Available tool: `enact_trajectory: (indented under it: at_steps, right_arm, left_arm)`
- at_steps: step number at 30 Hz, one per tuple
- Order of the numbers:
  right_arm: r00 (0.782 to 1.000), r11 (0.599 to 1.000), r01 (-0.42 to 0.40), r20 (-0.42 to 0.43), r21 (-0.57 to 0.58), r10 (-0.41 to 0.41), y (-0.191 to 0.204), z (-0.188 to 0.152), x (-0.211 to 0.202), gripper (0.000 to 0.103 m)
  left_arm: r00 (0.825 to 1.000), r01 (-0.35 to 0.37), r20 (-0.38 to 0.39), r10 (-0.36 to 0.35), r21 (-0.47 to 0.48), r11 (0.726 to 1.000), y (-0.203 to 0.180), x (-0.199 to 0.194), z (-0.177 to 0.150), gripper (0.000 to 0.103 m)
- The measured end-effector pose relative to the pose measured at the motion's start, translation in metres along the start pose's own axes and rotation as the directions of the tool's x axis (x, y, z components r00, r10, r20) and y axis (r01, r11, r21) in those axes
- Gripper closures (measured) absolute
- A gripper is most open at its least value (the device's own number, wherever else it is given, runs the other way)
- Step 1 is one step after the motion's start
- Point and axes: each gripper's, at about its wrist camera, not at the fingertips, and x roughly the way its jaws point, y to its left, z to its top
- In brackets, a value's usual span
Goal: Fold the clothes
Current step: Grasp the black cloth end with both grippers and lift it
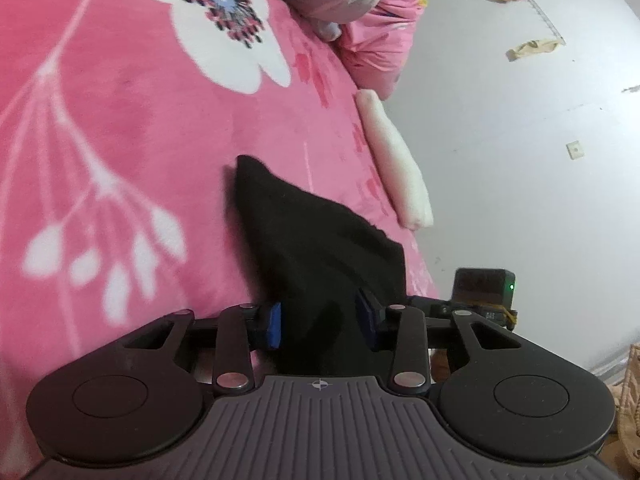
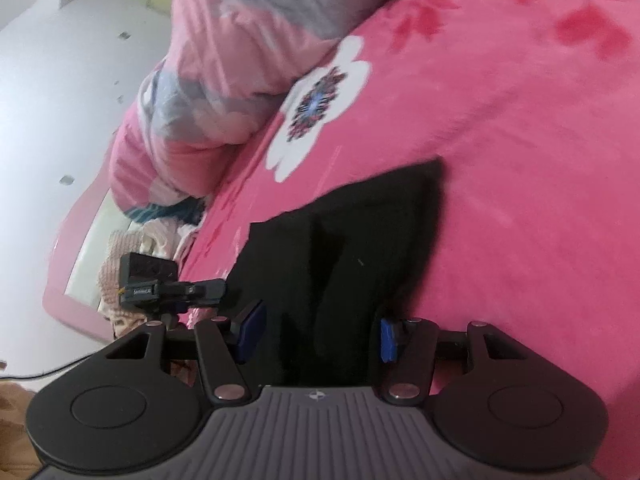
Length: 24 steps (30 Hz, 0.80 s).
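A black garment (image 1: 316,240) lies on the pink flowered blanket (image 1: 120,120), its far corner pointing away from me. My left gripper (image 1: 320,322) is shut on the near edge, which bunches up between the blue pads (image 1: 273,326). In the right wrist view the same black garment (image 2: 340,248) spreads flatter. There my right gripper (image 2: 318,334) stands wide, the cloth lies between its pads (image 2: 387,340), and they do not visibly pinch it. Each view shows the other gripper's camera block beside the cloth.
A rolled white cloth (image 1: 394,160) lies along the bed's edge. A heap of pink and grey bedding (image 2: 224,60) is piled at the far end. Beyond the edge is grey floor (image 1: 520,140) with scraps on it. More clothes (image 2: 132,248) sit by the bed frame.
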Motion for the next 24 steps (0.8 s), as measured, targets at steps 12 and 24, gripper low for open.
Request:
enact_trajectory:
  at_steps: [12,24]
  right_arm:
    - [0.999,0.994,0.035,0.008,-0.108,-0.034,0.013,0.017,0.028,0.082]
    - [0.917,0.883,0.301,0.363,-0.361,-0.164,0.123,-0.042,-0.033,0.093]
  left_arm:
    - [0.999,0.025,0.031,-0.026,0.017,1.0,-0.002,0.024,0.015,0.085]
    - [0.982,-0.062,0.188,-0.006,0.355,0.933,-0.135,-0.018,-0.013,0.097]
